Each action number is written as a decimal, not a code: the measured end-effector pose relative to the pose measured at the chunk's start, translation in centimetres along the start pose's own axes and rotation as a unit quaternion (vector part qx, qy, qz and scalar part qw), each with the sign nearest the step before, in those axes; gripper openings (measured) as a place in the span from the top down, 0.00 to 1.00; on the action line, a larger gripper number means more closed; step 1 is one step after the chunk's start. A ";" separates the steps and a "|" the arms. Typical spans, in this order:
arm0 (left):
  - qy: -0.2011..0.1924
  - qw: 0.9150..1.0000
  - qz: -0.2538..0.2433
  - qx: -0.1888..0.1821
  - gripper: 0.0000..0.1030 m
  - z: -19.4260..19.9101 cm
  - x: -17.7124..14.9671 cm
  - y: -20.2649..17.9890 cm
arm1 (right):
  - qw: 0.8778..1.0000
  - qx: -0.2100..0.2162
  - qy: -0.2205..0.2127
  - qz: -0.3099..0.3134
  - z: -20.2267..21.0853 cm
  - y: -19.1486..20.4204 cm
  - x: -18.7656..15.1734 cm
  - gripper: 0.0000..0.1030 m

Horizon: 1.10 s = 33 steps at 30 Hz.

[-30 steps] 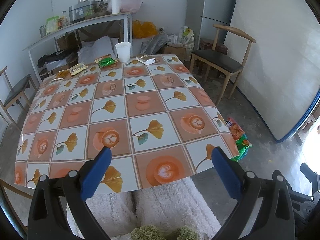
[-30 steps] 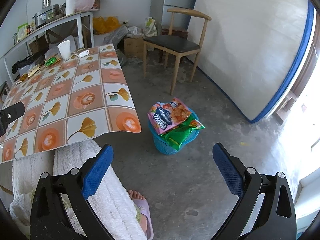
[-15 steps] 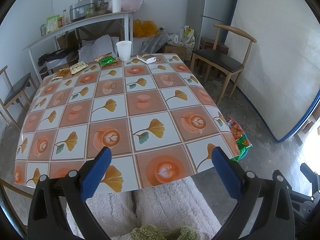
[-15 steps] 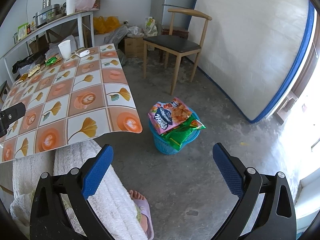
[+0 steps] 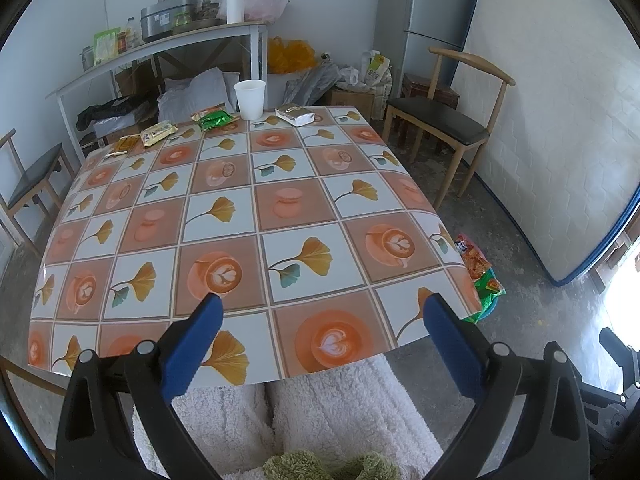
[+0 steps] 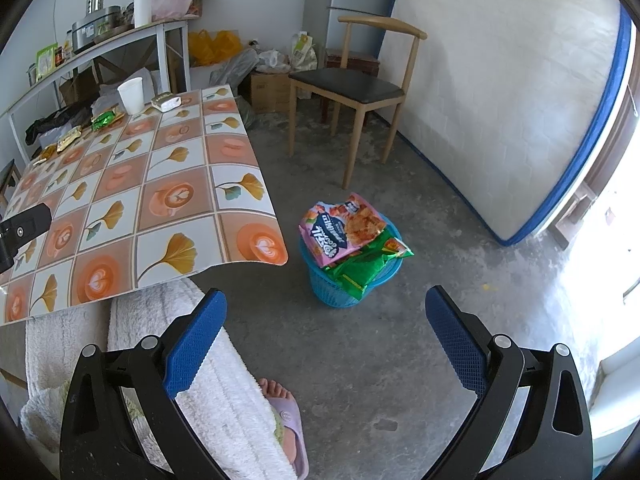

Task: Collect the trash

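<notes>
The left tool (image 5: 322,314) hangs over the near edge of the counter (image 5: 280,208), its blue pads spread wide and pinching nothing. The right tool (image 6: 326,308) is likewise spread and empty, held over the concrete floor (image 6: 400,340) beside the counter's corner. Along the counter's far edge lie the trash pieces: a green wrapper (image 5: 216,120), a yellow wrapper (image 5: 159,133), a pale packet (image 5: 298,115), and a smaller orange scrap (image 5: 127,143) whose kind is hard to make out at this range, with a white paper cup (image 5: 250,98) standing between the green wrapper and the pale packet. On the floor, a blue basket (image 6: 348,280) holds a pink snack bag (image 6: 344,228) lying on top of green bags (image 6: 368,264).
</notes>
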<state>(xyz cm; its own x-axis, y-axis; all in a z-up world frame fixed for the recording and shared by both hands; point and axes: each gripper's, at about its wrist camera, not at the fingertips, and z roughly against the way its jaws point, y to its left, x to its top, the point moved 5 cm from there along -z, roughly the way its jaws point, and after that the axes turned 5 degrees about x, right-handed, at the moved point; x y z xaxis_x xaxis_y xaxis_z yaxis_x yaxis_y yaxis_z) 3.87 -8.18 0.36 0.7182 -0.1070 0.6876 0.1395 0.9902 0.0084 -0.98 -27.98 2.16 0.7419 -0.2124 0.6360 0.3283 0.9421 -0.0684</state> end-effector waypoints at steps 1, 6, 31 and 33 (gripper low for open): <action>0.000 1.000 -0.001 0.000 0.05 0.0 0.0 0.0 | 1.000 0.000 0.000 0.000 0.0 0.0 0.0 0.07; 0.000 1.000 -0.001 -0.001 0.05 0.0 0.1 0.1 | 1.000 0.000 0.000 0.000 0.0 0.0 0.0 0.07; 0.002 1.000 0.000 -0.001 0.05 0.0 0.0 0.1 | 1.000 0.004 0.003 0.001 -0.2 -0.2 0.3 0.07; 0.002 1.000 0.000 -0.001 0.05 0.0 0.1 0.1 | 1.000 0.004 0.003 0.001 -0.2 -0.2 0.3 0.07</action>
<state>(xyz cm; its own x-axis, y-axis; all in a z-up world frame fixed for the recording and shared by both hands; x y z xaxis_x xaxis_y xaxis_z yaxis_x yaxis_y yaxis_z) 3.94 -8.08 0.39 0.7203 -0.1074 0.6853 0.1409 0.9900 0.0070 -0.71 -28.30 2.22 0.7458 -0.2113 0.6318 0.3223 0.9444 -0.0646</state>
